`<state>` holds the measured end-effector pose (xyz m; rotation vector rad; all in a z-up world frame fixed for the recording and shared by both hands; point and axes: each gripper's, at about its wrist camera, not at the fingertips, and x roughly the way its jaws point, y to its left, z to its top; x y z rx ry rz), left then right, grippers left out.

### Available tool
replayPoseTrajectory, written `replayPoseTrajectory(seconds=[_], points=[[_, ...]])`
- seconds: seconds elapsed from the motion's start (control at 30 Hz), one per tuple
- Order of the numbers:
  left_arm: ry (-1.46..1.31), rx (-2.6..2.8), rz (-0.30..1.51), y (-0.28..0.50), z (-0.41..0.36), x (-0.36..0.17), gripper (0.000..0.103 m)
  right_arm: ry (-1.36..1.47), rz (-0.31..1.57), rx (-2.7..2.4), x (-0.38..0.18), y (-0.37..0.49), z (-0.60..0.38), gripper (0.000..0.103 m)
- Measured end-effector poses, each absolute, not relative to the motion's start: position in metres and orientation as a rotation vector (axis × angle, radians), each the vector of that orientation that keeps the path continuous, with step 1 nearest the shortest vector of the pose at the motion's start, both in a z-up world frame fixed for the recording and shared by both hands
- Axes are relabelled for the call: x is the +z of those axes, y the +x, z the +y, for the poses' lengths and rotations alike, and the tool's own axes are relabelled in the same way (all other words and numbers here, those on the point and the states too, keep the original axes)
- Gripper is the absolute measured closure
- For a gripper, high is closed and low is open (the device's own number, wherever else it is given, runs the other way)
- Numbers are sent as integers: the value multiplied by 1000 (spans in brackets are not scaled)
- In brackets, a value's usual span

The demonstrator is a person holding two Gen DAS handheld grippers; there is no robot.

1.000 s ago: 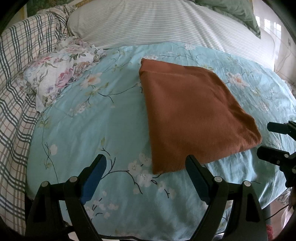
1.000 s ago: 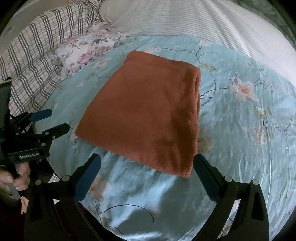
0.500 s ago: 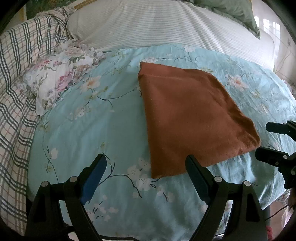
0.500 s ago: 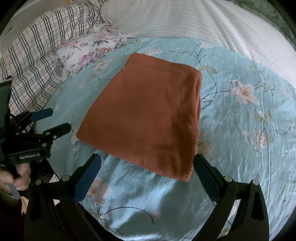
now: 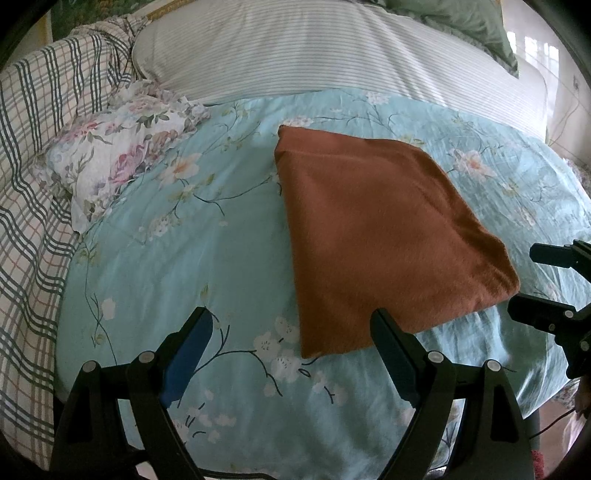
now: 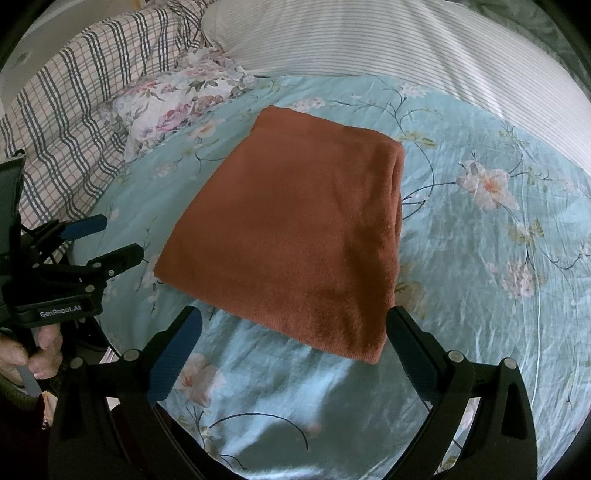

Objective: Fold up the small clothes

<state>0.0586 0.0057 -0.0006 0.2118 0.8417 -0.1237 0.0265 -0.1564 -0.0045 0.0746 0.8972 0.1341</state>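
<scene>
A rust-orange cloth (image 5: pixel 384 236) lies folded into a flat rectangle on the light blue floral bedspread (image 5: pixel 177 258). My left gripper (image 5: pixel 291 317) hovers open just short of the cloth's near left corner, nothing between its fingers. In the right wrist view the same cloth (image 6: pixel 295 229) has its thick folded edge on the right. My right gripper (image 6: pixel 294 314) stands open over the cloth's near edge, holding nothing. Each gripper shows in the other's view: the right gripper (image 5: pixel 532 284) at the cloth's right corner, the left gripper (image 6: pixel 110 240) at its left corner, held by a hand (image 6: pixel 33 350).
A floral pillow (image 5: pixel 110 162) lies at the left, beside a plaid blanket (image 5: pixel 33 177). A striped white pillow (image 5: pixel 332 55) runs across the back, with a green one (image 5: pixel 465 22) behind it. The bed's near edge drops off below the grippers.
</scene>
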Motion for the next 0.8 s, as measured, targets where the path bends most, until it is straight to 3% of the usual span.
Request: replayPoseTrajectory(seconds=[0.8], points=[[218,-131,835,59,3,4,15,73,895,135,-3,27,-155,3]])
